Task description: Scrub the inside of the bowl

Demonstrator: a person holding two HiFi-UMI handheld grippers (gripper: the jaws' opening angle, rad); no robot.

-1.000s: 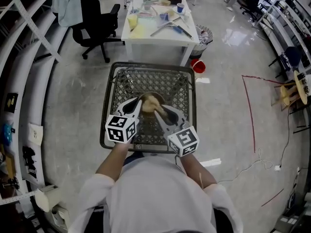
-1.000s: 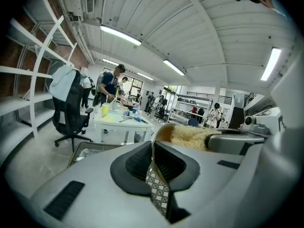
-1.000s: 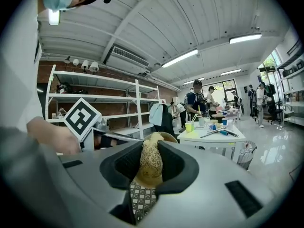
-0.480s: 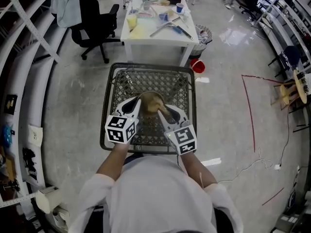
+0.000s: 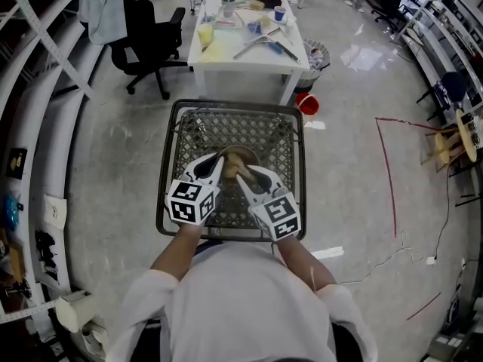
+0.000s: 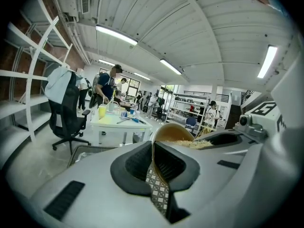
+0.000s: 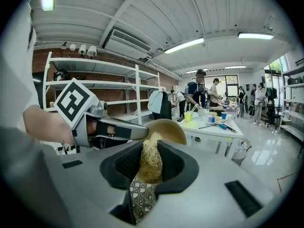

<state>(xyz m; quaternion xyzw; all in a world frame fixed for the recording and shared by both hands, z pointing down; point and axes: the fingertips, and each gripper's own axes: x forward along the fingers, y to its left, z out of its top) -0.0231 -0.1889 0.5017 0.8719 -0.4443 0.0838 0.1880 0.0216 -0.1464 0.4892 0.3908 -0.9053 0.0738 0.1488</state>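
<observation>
Step in hand: scrubbing bowl interior.
- Left gripper (image 6: 153, 151): clamped on bowl (image 6: 172, 131) rim, bowl tilted over wire basket (image 5: 235, 104).
- Right gripper (image 7: 150, 148): pinching straw-coloured scrubber (image 7: 149, 163), tip at bowl mouth.
- Method: firm rim grip; scrubber pressed to inner wall, swept round.
- Bowl contents: scrubber end only; residue not discernible.

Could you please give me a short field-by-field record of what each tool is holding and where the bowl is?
Left tool: shut on the rim of the bowl
Bowl: tan, opening turned toward the right tool
Right tool: shut on the scrubber
Scrubber: straw-coloured fibres, reaching into the bowl
Underneath: wire basket
Behind: white table with cups
</observation>
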